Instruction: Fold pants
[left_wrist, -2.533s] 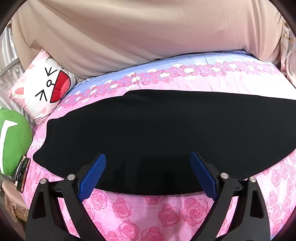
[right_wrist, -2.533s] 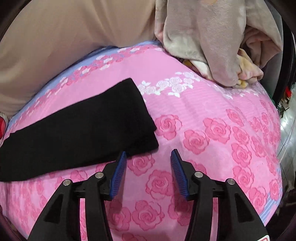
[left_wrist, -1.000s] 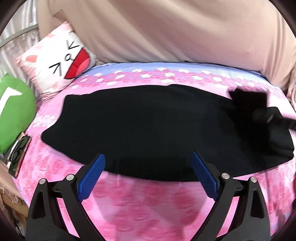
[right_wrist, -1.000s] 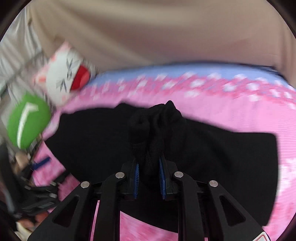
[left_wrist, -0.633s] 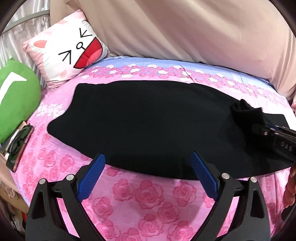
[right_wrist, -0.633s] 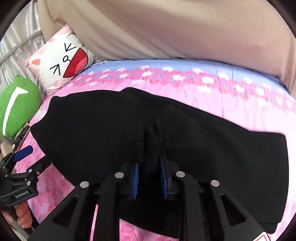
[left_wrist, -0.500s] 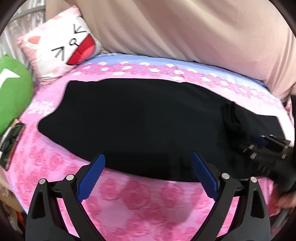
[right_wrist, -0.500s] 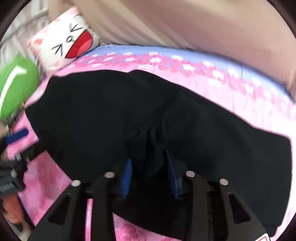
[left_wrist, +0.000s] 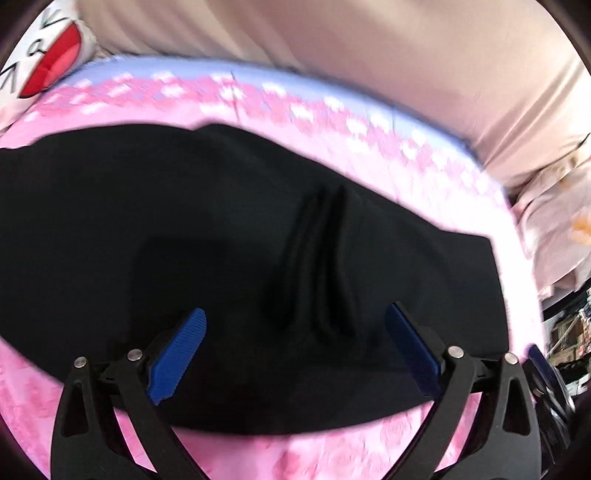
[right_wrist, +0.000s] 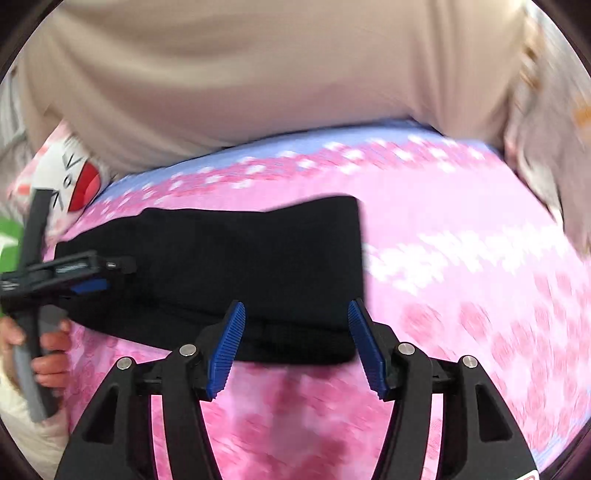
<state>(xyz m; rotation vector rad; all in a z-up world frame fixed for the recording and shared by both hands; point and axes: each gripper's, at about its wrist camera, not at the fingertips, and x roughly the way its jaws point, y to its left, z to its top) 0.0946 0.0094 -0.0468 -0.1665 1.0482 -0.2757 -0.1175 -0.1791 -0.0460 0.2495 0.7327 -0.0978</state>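
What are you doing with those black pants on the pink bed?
A person is folding the black pants on the pink rose bedsheet with a gripper in each hand. The right gripper is opening and holds nothing, just at the pants' near edge. The left gripper hangs wide open over a bunched ridge in the cloth.

Motion blur smears the bedsheet (right_wrist: 461, 295) roses.

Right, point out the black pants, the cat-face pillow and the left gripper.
black pants (right_wrist: 258, 266): right wrist view, flat upper layer.
cat-face pillow (right_wrist: 74, 177): right wrist view, its red mouth.
left gripper (left_wrist: 295, 354): left wrist view, midway between its blue pads.
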